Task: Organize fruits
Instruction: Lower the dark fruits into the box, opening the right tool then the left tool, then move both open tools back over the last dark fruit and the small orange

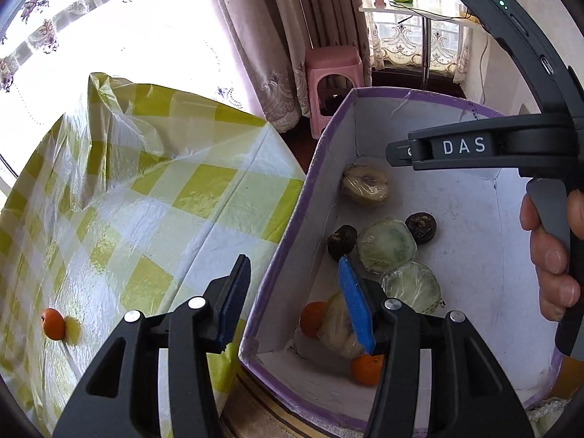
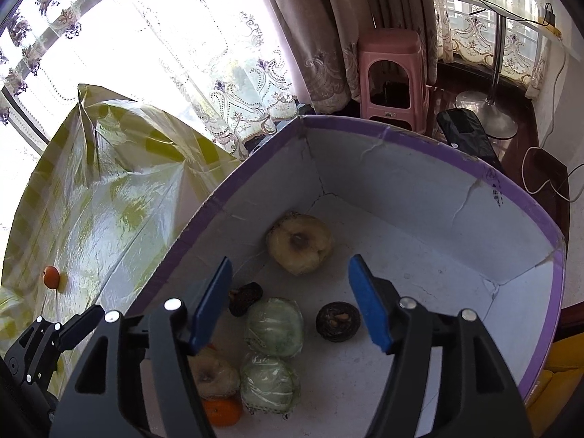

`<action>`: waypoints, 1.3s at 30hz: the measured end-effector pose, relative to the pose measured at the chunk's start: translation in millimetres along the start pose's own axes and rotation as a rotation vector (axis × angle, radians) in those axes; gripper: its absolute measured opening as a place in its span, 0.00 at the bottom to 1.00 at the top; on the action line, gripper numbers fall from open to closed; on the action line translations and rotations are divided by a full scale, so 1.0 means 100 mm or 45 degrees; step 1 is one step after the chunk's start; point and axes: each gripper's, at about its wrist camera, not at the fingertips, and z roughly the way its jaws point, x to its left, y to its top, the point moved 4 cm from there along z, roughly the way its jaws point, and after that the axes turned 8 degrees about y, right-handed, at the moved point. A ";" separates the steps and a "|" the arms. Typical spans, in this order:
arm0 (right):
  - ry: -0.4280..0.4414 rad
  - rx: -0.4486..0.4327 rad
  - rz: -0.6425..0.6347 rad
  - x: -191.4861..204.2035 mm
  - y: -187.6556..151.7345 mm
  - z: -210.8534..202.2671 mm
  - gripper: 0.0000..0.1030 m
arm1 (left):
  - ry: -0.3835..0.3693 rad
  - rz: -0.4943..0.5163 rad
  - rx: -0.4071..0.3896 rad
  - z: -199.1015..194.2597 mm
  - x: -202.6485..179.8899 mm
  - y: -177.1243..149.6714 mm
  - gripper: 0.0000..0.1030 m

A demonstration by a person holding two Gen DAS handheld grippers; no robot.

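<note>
One orange (image 1: 53, 324) is seen lying alone on the green-checked tablecloth (image 1: 153, 197), far left, well apart from the box. The left gripper (image 1: 295, 301) is held spread and empty, straddling the near wall of the purple-rimmed box (image 1: 284, 219). Inside are noted two wrapped yellowish fruits (image 2: 299, 242), two wrapped green fruits (image 2: 274, 323), two dark round fruits (image 2: 337, 320) and oranges (image 1: 367, 368). The right gripper (image 2: 290, 304) is held spread, empty, above them. "DAS" (image 1: 463, 145) is read on its body.

Fruits (image 2: 274, 322) in the box (image 2: 419, 146); one orange (image 1: 53, 324) on the table (image 1: 153, 226) left.
</note>
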 end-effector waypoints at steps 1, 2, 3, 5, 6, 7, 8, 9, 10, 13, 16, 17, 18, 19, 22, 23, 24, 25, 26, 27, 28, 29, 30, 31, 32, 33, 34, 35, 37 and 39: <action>0.010 0.000 -0.006 0.04 -0.01 -0.01 0.66 | 0.002 -0.018 -0.004 -0.02 0.05 -0.02 0.50; 0.016 0.000 -0.017 0.08 -0.01 0.00 0.68 | 0.006 -0.035 -0.008 -0.05 0.10 -0.03 0.50; 0.020 -0.001 -0.029 0.12 -0.02 -0.01 0.69 | 0.012 -0.054 -0.011 -0.07 0.16 -0.05 0.51; 0.027 -0.002 -0.049 0.20 -0.03 -0.02 0.69 | 0.022 -0.092 -0.016 -0.11 0.27 -0.11 0.53; 0.029 -0.001 -0.055 0.24 -0.03 -0.03 0.69 | 0.025 -0.113 -0.019 -0.13 0.32 -0.14 0.55; 0.032 0.000 -0.063 0.27 -0.03 -0.02 0.70 | 0.029 -0.135 -0.019 -0.15 0.38 -0.17 0.56; 0.034 0.001 -0.072 0.31 -0.03 -0.02 0.70 | 0.032 -0.158 -0.018 -0.15 0.44 -0.21 0.56; 0.035 0.002 -0.081 0.37 -0.05 -0.02 0.70 | 0.032 -0.182 -0.018 -0.17 0.49 -0.25 0.56; 0.041 0.004 -0.091 0.41 -0.05 -0.02 0.70 | 0.034 -0.205 -0.016 -0.18 0.55 -0.29 0.57; 0.063 0.010 -0.124 0.53 -0.08 0.00 0.71 | 0.051 -0.268 -0.015 -0.25 0.72 -0.41 0.58; 0.082 0.021 -0.156 0.68 -0.12 0.03 0.71 | 0.079 -0.343 -0.011 -0.31 0.90 -0.54 0.59; 0.091 0.027 -0.163 0.74 -0.14 0.05 0.71 | 0.087 -0.369 -0.010 -0.33 0.97 -0.59 0.59; 0.097 0.031 -0.174 0.79 -0.15 0.06 0.71 | 0.097 -0.398 -0.010 -0.35 1.03 -0.64 0.59; 0.102 0.036 -0.188 0.85 -0.17 0.07 0.71 | 0.111 -0.430 -0.007 -0.37 1.11 -0.69 0.59; 0.126 0.054 -0.222 1.00 -0.21 0.11 0.71 | 0.162 -0.527 0.019 -0.40 1.33 -0.86 0.59; 0.132 0.060 -0.232 1.05 -0.22 0.13 0.71 | 0.179 -0.560 0.026 -0.41 1.41 -0.92 0.59; 0.137 0.066 -0.242 1.10 -0.24 0.15 0.71 | 0.196 -0.592 0.029 -0.43 1.47 -0.99 0.59; 0.141 0.073 -0.252 1.15 -0.25 0.17 0.71 | 0.210 -0.621 0.031 -0.44 1.54 -1.05 0.59; 0.148 0.079 -0.261 1.20 -0.27 0.18 0.71 | 0.220 -0.654 0.033 -0.46 1.60 -1.11 0.59; 0.155 0.085 -0.271 1.25 -0.28 0.20 0.71 | 0.226 -0.691 0.033 -0.48 1.67 -1.18 0.59; 0.163 0.091 -0.283 1.30 -0.31 0.22 0.71 | 0.228 -0.728 0.034 -0.51 1.74 -1.24 0.59; 0.168 0.096 -0.293 1.35 -0.32 0.23 0.71 | 0.231 -0.764 0.034 -0.53 1.81 -1.29 0.59; 0.175 0.100 -0.303 1.41 -0.33 0.25 0.71 | 0.242 -0.794 0.034 -0.56 1.88 -1.36 0.59; 0.183 0.106 -0.312 1.46 -0.35 0.27 0.71 | 0.256 -0.819 0.032 -0.59 1.94 -1.42 0.59; 0.189 0.110 -0.324 1.51 -0.36 0.28 0.71 | 0.267 -0.844 0.026 -0.63 2.01 -1.47 0.59; 0.192 0.113 -0.339 1.55 -0.37 0.29 0.71 | 0.276 -0.872 0.019 -0.66 2.07 -1.54 0.59; 0.194 0.116 -0.352 1.60 -0.39 0.30 0.71 | 0.284 -0.902 0.014 -0.70 2.14 -1.60 0.59; 0.198 0.121 -0.363 1.65 -0.40 0.32 0.71 | 0.292 -0.931 0.010 -0.73 2.21 -1.67 0.59; 0.208 0.131 -0.381 1.74 -0.44 0.36 0.71 | 0.309 -0.989 0.000 -0.79 2.35 -1.81 0.59; 0.215 0.143 -0.400 1.82 -0.47 0.40 0.71 | 0.330 -1.047 0.002 -0.84 2.49 -1.97 0.59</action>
